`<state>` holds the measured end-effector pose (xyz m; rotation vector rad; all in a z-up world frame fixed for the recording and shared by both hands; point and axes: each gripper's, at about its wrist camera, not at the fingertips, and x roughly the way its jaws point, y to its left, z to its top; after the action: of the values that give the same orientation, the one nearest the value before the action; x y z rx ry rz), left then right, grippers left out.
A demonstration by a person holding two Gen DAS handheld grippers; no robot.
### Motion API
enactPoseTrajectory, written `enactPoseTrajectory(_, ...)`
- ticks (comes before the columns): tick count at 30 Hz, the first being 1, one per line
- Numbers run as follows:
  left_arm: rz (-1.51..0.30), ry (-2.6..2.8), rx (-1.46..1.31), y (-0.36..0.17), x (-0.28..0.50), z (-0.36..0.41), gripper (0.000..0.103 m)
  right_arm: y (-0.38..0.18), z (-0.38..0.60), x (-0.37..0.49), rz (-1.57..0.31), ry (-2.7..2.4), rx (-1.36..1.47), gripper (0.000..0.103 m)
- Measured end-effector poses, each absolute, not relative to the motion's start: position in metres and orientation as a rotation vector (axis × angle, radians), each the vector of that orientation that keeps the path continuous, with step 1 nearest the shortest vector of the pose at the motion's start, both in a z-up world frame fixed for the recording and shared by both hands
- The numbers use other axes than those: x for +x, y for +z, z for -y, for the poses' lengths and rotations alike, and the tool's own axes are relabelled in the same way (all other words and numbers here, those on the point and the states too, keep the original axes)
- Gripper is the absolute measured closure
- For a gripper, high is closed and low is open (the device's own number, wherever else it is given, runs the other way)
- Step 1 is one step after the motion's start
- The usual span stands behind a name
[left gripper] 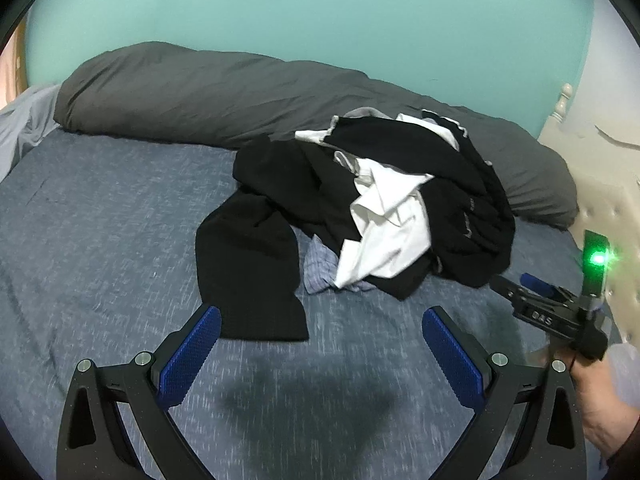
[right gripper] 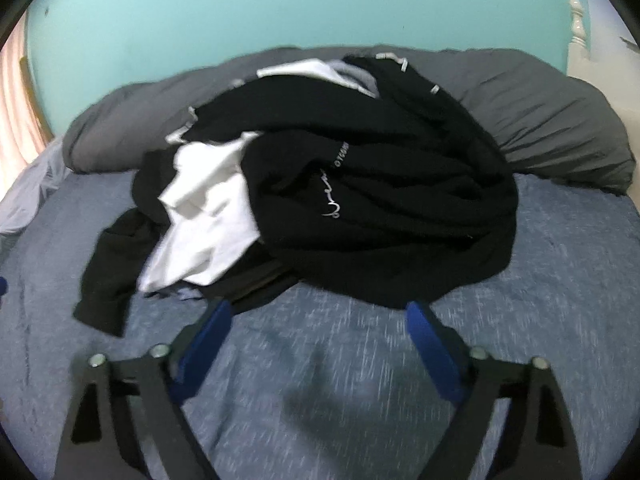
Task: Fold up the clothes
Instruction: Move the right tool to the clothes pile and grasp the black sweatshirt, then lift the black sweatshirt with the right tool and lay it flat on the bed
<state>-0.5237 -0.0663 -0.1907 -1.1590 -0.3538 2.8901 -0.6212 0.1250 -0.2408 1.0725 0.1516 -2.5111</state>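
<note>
A heap of clothes [left gripper: 372,208] lies on the blue bed sheet [left gripper: 100,240], mostly black pieces with a crumpled white garment [left gripper: 392,228] in the middle and a bit of pale checked cloth [left gripper: 320,272] underneath. A black sleeve or leg [left gripper: 248,272] trails toward me. My left gripper [left gripper: 320,320] is open above the sheet, its left pad [left gripper: 192,356] by the end of that black piece. In the right wrist view the heap [right gripper: 320,184] is close, topped by a black garment with white script [right gripper: 380,200]. My right gripper [right gripper: 320,316] is open at the heap's near edge, holding nothing.
A dark grey rolled duvet [left gripper: 208,96] runs along the far side of the bed against a teal wall [left gripper: 320,12]. A cream padded headboard [left gripper: 604,184] stands at the right. The right gripper's body with a green light [left gripper: 560,308] and a hand [left gripper: 596,396] show at the right edge.
</note>
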Motion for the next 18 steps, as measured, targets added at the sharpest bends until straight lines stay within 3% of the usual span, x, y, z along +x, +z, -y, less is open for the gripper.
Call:
enactPoseTrajectory(7, 0.405, 2.845, -1.2, -0.211, -0.547, 0.081, 0.0, -0.262, -0.109, -0.675, -0.152, -2.541, 1.112, 0.021)
enactPoseTrajectory(11, 0.425, 2.828, -1.195, -0.217, -0.548, 0.087, 0.0, -0.269, -0.089, -0.69, -0.265, -2.547, 1.079, 0.024)
enactPoseTrajectory(15, 0.425, 2.831, -1.18, -0.22, -0.543, 0.093, 0.0, -0.277, -0.083, -0.701, -0.271, -2.521, 1.104, 0.068)
enactPoseTrajectory(18, 0.426, 2.833, -1.168, -0.221, -0.54, 0.097, 0.0, -0.275, -0.084, -0.701, -0.237, -2.489, 1.104, 0.092)
